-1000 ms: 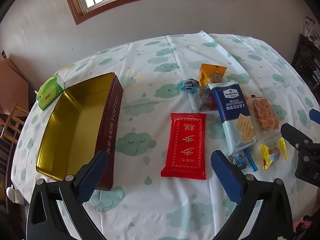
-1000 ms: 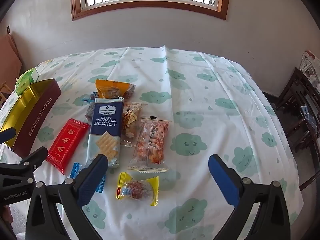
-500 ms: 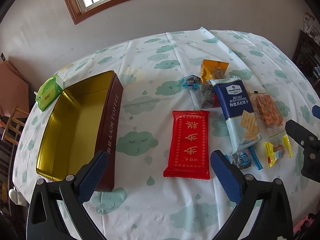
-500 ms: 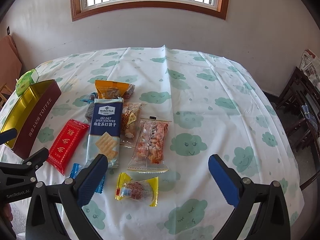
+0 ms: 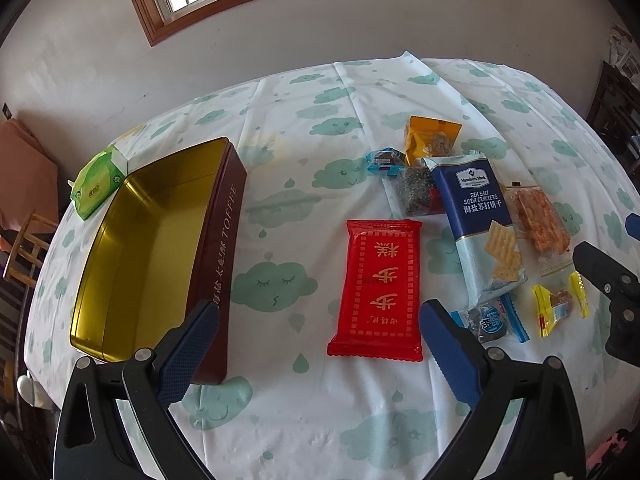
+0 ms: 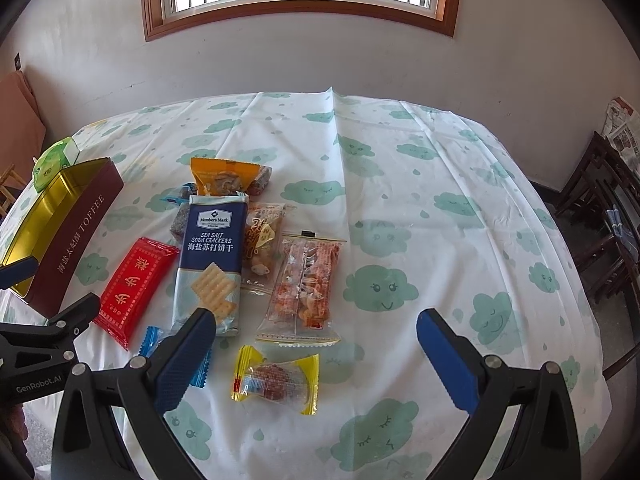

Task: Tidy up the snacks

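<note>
An open maroon toffee tin (image 5: 160, 248) with a gold inside lies empty on the left; it also shows in the right wrist view (image 6: 60, 232). Snacks lie to its right: a red packet (image 5: 380, 288) (image 6: 136, 284), a blue soda cracker pack (image 5: 480, 224) (image 6: 212, 256), an orange packet (image 5: 430, 136), a clear shrimp-chip bag (image 6: 304, 284), a yellow-ended candy (image 6: 276, 378) and a small blue candy (image 5: 490, 320). My left gripper (image 5: 320, 344) is open, above the table near the red packet. My right gripper (image 6: 316, 344) is open, above the yellow-ended candy.
A green tissue pack (image 5: 96, 184) lies behind the tin. The table carries a white cloth with green clouds (image 6: 400, 200). Dark wooden chairs (image 6: 600, 208) stand at the right, another chair (image 5: 24, 248) at the left. A wall with a window is behind.
My left gripper has shifted slightly, so the snacks sit a little further right in its view. The right gripper has barely moved. Nothing was picked up.
</note>
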### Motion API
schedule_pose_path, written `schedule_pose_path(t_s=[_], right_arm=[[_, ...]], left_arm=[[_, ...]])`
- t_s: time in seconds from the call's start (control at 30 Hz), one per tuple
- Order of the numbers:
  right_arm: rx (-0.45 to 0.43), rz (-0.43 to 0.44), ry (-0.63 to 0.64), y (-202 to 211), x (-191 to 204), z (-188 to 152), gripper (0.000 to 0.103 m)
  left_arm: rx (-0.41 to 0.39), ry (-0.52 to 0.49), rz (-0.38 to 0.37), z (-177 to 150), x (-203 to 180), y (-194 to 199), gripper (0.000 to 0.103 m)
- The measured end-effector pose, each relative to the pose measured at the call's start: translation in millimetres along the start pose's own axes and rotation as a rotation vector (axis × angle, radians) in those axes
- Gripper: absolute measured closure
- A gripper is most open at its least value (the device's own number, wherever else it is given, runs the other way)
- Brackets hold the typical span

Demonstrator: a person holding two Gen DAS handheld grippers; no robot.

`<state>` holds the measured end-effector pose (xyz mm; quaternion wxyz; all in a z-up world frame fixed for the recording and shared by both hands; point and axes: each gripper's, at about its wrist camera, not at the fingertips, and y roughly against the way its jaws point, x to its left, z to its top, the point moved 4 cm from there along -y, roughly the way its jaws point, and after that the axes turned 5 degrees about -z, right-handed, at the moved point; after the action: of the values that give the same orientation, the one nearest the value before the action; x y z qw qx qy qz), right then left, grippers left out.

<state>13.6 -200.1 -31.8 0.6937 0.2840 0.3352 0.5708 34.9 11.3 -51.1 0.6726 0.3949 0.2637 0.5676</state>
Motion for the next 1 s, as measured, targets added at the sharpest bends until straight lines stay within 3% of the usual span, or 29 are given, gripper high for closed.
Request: schedule_pose_path(t_s=[0.53, 1.0], right_arm=[[0.007, 0.004, 0.003, -3.2, 0.6, -0.5, 0.002], [0.059, 0.025, -0.007, -17.0, -1.6, -1.4, 0.02]], left_arm=[[0.03, 0.03, -0.021, -1.3, 6.6, -6.1, 0.009], [0.013, 0.024, -0.043, 2.4, 9.2, -9.0, 0.013]])
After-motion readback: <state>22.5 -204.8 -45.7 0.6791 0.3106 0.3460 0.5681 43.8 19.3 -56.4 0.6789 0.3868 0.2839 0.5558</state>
